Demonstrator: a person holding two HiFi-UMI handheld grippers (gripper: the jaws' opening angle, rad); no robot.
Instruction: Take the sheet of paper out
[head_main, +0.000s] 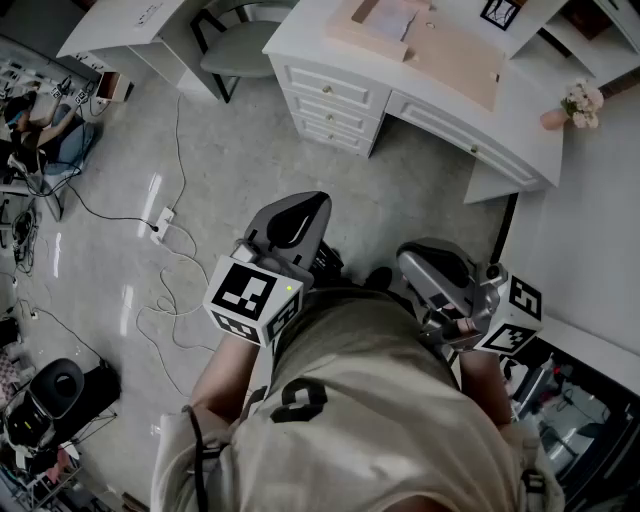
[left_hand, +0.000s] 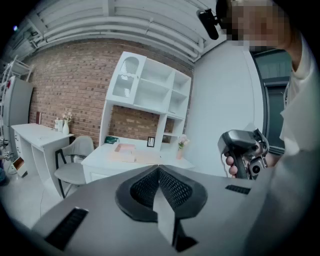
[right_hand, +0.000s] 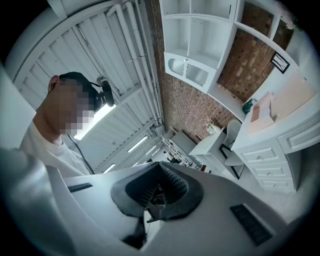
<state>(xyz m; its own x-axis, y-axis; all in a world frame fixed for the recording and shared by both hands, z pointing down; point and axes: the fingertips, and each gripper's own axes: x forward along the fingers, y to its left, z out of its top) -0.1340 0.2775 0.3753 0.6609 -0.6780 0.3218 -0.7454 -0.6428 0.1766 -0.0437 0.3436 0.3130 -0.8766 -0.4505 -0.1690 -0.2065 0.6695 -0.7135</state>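
Pale grey flooring (head_main: 250, 150) strewn with trailing white cables (head_main: 165, 215) fills the head view, and at its top stands a white worktop with drawers (head_main: 520, 120) carrying a tan rectangular mat (head_main: 455, 60) and a flat pale-pink box (head_main: 375, 30); a light sheet of paper (head_main: 400, 18) seems to lie on that box, though it is too small to be sure. Both tools hang close to the person's body, the left gripper (head_main: 290, 220) and the right gripper (head_main: 435, 262), well apart from the worktop. Left gripper view: its jaws are pressed together on nothing, pointing across the room toward the worktop. Right gripper view: jaws likewise together and empty, tilted up at the white ribbed ceiling (right_hand: 115, 45). By my reading the task has not begun; the next move calls for walking to the worktop, spreading one pair of jaws and pinching the sheet's edge
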